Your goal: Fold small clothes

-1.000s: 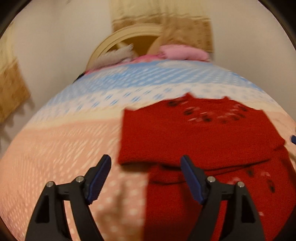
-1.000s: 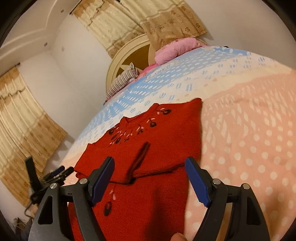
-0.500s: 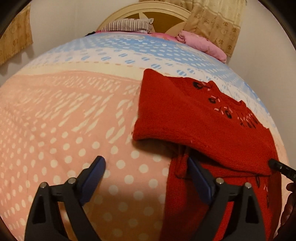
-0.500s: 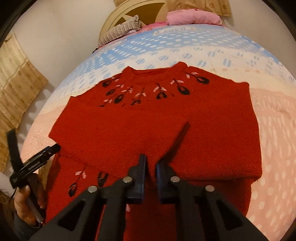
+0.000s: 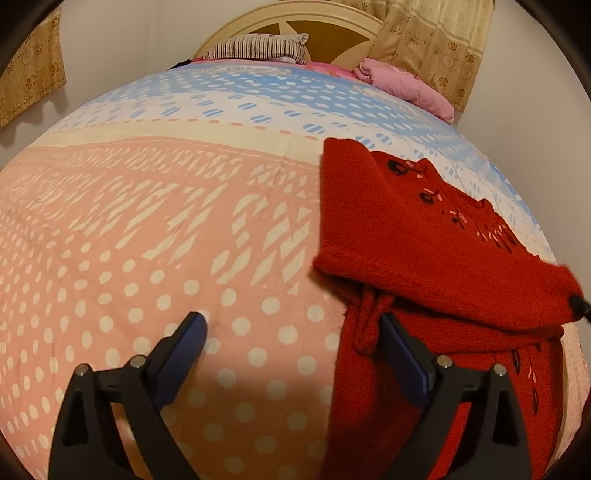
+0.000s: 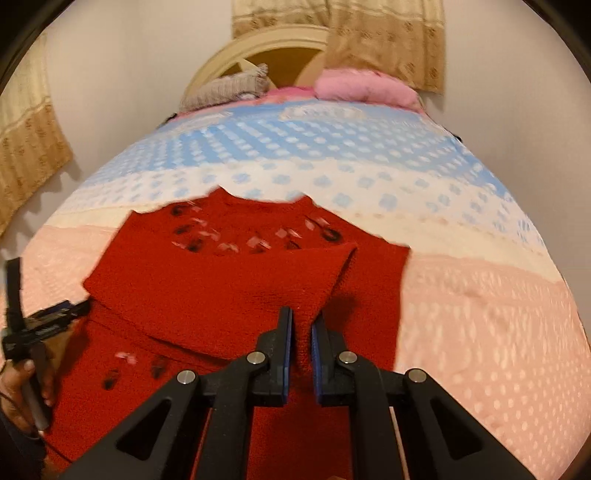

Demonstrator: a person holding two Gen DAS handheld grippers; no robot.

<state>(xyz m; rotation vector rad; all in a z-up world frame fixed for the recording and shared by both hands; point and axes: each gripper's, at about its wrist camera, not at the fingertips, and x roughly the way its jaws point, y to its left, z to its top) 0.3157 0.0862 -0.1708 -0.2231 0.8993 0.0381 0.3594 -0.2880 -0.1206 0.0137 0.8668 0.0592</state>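
A red knitted sweater (image 5: pixel 424 240) with dark flower motifs lies on the pink, dotted bedspread (image 5: pixel 147 240), its sleeves folded across the chest. My left gripper (image 5: pixel 291 332) hangs low at the sweater's left edge and its jaws are opening. The bunched edge sits just inside the right pad and nothing presses on it. In the right wrist view my right gripper (image 6: pixel 303 332) is shut on a pinched fold of the sweater (image 6: pixel 221 288) by the sleeve's corner. Its tip (image 5: pixel 578 304) shows at the left wrist view's right border. A hand (image 6: pixel 26 384) holds the other gripper's handle.
A striped pillow (image 5: pixel 258 46) and a pink pillow (image 5: pixel 402 86) lie at the bed's far end, under a round cream headboard (image 5: pixel 295 26). Beige curtains (image 5: pixel 432 44) hang behind them. Bare bedspread spreads to the sweater's left and right (image 6: pixel 480 314).
My right gripper went from wide open to shut on a fold of the sweater and shifted across it. My left gripper sank toward the sweater's left edge, rolled, and opened wider.
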